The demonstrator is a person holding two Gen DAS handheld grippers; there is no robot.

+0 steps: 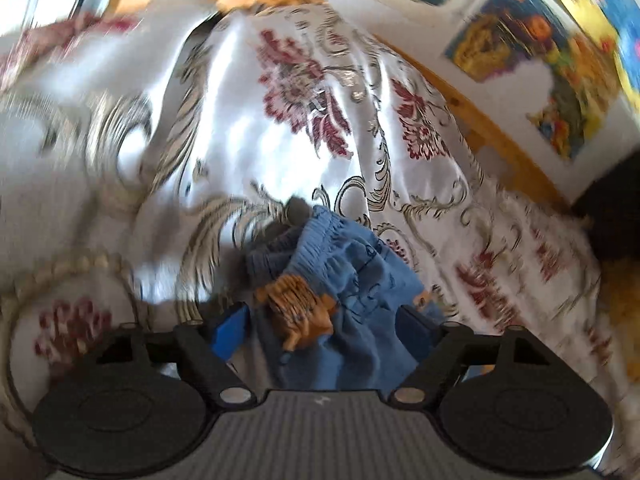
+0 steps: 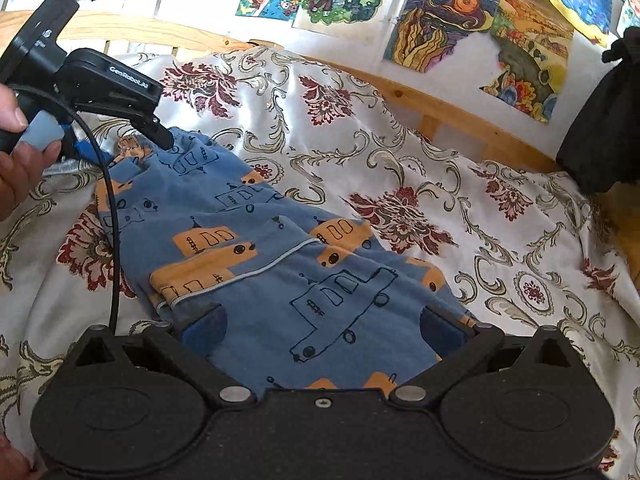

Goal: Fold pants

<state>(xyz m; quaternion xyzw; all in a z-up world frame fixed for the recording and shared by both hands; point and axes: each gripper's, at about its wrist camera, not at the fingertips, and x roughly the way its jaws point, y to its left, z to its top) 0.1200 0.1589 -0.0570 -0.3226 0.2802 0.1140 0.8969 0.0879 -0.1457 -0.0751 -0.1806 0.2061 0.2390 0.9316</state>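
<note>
Blue pants (image 2: 248,240) with orange vehicle prints lie stretched out on a floral bedspread (image 2: 440,184), with the waistband at the far left. My left gripper (image 2: 124,144) is at that waistband end with its fingers spread. In the left wrist view the gathered waistband (image 1: 316,228) and bunched cloth of the pants (image 1: 352,280) sit between the wide-apart fingers of the left gripper (image 1: 322,330). My right gripper (image 2: 324,328) is open over the near leg end. Its blue pads (image 2: 204,328) rest on either side of the cloth.
A wooden bed rail (image 2: 460,112) runs behind the bedspread, and coloured drawings (image 2: 440,20) hang on the wall above it. A dark garment (image 2: 604,120) hangs at the right. A person's hand (image 2: 20,156) holds the left gripper's handle, from which a black cable (image 2: 114,240) trails.
</note>
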